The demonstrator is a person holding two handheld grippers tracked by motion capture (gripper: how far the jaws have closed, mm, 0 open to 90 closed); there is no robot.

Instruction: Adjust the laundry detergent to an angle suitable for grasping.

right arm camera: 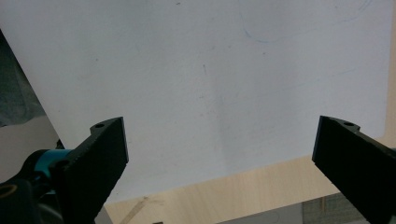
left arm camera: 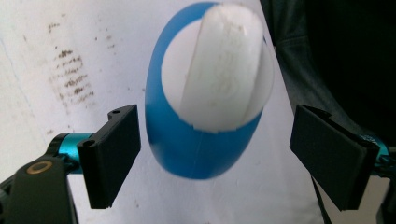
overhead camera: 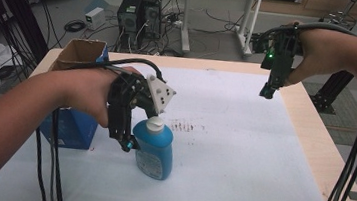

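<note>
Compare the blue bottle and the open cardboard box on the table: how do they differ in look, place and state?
The blue bottle is smooth plastic, closed by a white cap; the cardboard box is brown with its flaps open. The bottle stands near the table's middle, under the left gripper; the box sits at the far left corner. Both stand upright on the white sheet.

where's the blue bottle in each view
High view: blue bottle stands left of centre, beside the left gripper.
Left gripper view: it lies at upper centre, seen from above between the open jaws.
Right gripper view: not in it.
Shared landmark: the white sheet covering the table.
</note>
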